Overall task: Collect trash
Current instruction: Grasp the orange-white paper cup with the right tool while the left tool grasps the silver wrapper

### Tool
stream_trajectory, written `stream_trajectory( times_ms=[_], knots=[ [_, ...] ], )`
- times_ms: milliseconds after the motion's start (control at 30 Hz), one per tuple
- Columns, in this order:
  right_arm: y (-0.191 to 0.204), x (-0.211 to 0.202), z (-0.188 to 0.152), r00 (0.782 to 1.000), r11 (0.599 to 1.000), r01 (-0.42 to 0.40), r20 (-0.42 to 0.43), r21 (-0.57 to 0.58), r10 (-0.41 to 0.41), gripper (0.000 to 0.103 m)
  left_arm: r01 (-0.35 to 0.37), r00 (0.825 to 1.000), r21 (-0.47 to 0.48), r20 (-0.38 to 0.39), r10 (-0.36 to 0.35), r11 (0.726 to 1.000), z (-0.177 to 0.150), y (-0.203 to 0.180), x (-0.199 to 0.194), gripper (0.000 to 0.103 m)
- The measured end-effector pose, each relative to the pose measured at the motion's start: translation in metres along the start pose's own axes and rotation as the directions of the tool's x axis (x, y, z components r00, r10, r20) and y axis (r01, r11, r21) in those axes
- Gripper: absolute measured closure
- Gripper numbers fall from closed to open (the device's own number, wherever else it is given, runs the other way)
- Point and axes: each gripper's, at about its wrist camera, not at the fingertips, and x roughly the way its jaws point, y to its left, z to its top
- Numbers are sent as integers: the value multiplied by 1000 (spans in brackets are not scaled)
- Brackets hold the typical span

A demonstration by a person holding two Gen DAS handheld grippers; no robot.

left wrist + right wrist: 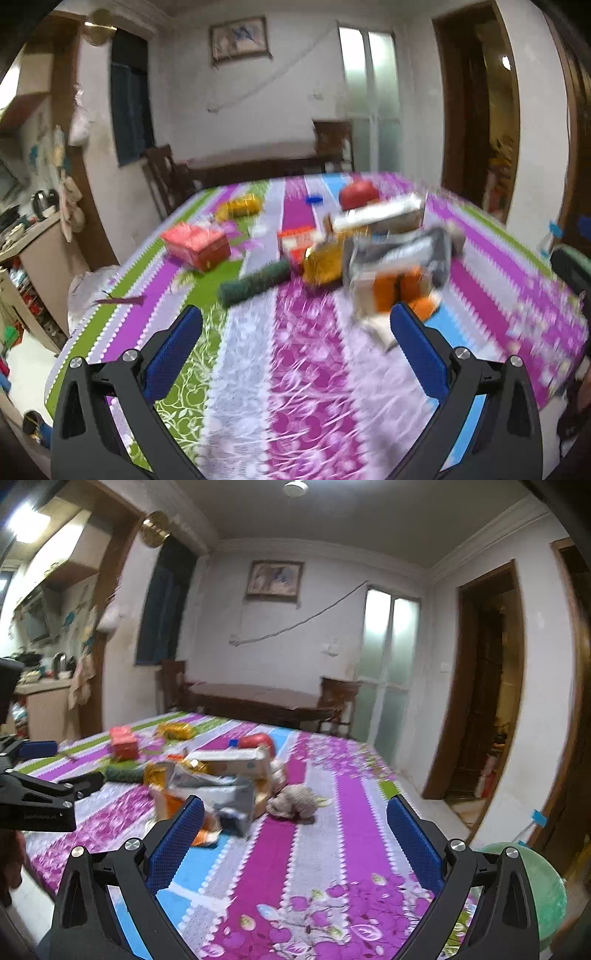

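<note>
- Left wrist view: the left gripper (pixel 295 332) hovered above the striped floral tablecloth (pixel 310 369), its blue-padded jaws spread wide apart with nothing between them.
- Ahead of it, the trash lay in a loose cluster across the middle of the table: a dark green roll (pixel 255 282) lying on its side, a gold foil wrapper (pixel 323 264) just right of it, and a crumpled grey-and-orange packet (pixel 400 269) just beyond the right pad (pixel 417 350).
- A red box (pixel 195 245) sat to the left of the cluster, well apart from a second gold wrapper (pixel 240 206) farther back.
- A long white carton (pixel 380 214) lay behind the packet, with a red round object (pixel 358 195) and a small blue cap (pixel 314 199) beyond it; blur hid finer detail.
- Right wrist view: the right gripper (pixel 295 812) also hung over the tablecloth (pixel 332 849) with its jaws held wide and empty.
- The grey-and-orange packet (pixel 225 801) lay just past the left pad (pixel 177 842), touching the white carton (pixel 229 758) behind it.
- A beige crumpled wad (pixel 295 801) rested just right of the packet, between the two pads in the picture.
- The green roll (pixel 123 773), red box (pixel 123 740) and far gold wrapper (pixel 175 731) lay to the left.
- The left gripper (pixel 44 775) showed at the left edge, over the table.
- A green bin (pixel 532 886) stood beside the table at lower right.
</note>
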Motion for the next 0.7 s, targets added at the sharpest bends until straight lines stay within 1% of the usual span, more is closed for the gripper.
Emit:
stream_trajectory(
  times_ms=[67, 100, 133, 167, 200, 267, 300, 333, 367, 400, 433, 467, 500, 533, 567, 600, 633, 667, 700],
  knots=[
    [0, 16, -1, 993, 996, -92, -75, 5, 92, 4, 10, 998, 0, -59, -10, 1000, -5, 15, 14, 5],
    [0, 27, -1, 980, 987, -157, -122, 11, 157, 4, 19, 996, -6, -90, -20, 1000, -6, 23, 21, 5],
    [0, 39, -1, 959, 974, -226, -167, 26, 228, 4, 52, 992, -1, -118, -52, 999, -6, 30, 28, 5],
    [0, 50, 0, 934, 956, -289, -207, 44, 292, 7, 95, 986, 14, -141, -92, 995, -4, 32, 33, 5],
    [-1, 64, 3, 902, 936, -348, -252, 59, 351, 11, 148, 977, 39, -164, -139, 988, 0, 34, 39, 5],
    [1, 84, 6, 869, 917, -397, -301, 48, 392, 37, 238, 957, 107, -197, -214, 965, 11, 30, 47, 5],
    [2, 98, 9, 854, 909, -417, -332, 26, 401, 40, 280, 945, 144, -217, -245, 949, 17, 26, 51, 6],
    [5, 105, 11, 844, 901, -434, -347, 7, 409, 43, 304, 938, 172, -227, -262, 937, 20, 21, 54, 10],
    [8, 115, 13, 822, 884, -467, -369, -1, 433, 44, 326, 931, 207, -239, -276, 922, 24, 14, 56, 13],
    [9, 122, 14, 800, 868, -496, -387, 3, 459, 44, 351, 923, 227, -247, -294, 909, 26, 8, 59, 13],
    [17, 131, 16, 760, 831, -556, -407, 0, 508, 44, 379, 912, 234, -257, -319, 895, 28, 4, 61, 13],
    [25, 134, 17, 750, 818, -575, -416, -23, 515, 44, 401, 903, 234, -264, -339, 885, 28, 1, 63, 13],
    [37, 138, 18, 744, 803, -592, -431, -70, 511, 44, 418, 895, 235, -273, -353, 878, 29, 0, 67, 13],
    [43, 142, 18, 740, 791, -603, -441, -102, 507, 45, 426, 891, 239, -279, -358, 873, 28, -3, 71, 13],
    [53, 148, 20, 745, 784, -604, -450, -143, 492, 46, 429, 888, 237, -285, -360, 872, 26, -5, 75, 13],
    [57, 151, 23, 744, 777, -609, -456, -160, 489, 47, 432, 886, 228, -291, -362, 873, 25, -5, 79, 13],
    [63, 157, 26, 738, 764, -621, -462, -178, 492, 51, 438, 881, 218, -297, -368, 872, 24, -4, 82, 15],
    [68, 161, 30, 740, 758, -622, -463, -197, 488, 51, 447, 876, 207, -298, -379, 870, 23, -4, 83, 16],
    [73, 166, 32, 737, 751, -627, -468, -207, 487, 51, 455, 871, 198, -299, -389, 868, 24, -1, 83, 17]
  ],
)
